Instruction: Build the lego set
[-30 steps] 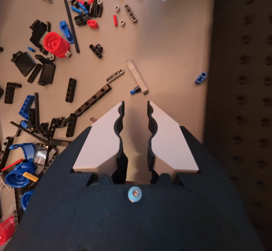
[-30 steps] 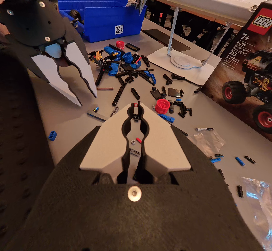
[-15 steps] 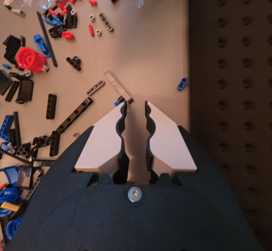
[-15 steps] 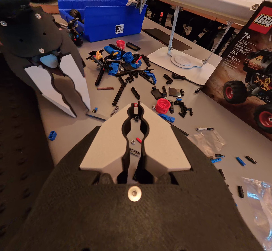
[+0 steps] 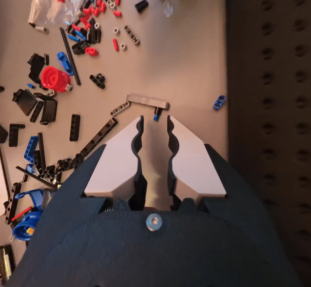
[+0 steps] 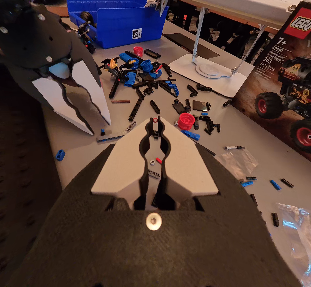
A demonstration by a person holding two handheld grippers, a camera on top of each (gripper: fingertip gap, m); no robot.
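My left gripper (image 5: 154,119) is released, tips spread just short of the grey beam (image 5: 148,101) at 12 o'clock on the table (image 5: 176,51), its blue pin (image 5: 156,116) pointing into the gap. My right gripper (image 6: 155,119) is clenched on a small red ring (image 6: 155,120). I judge the beam is next: I'd lower the left tips astride the pin, square to the beam, and close slowly so it doesn't skid toward the edge at 3 o'clock
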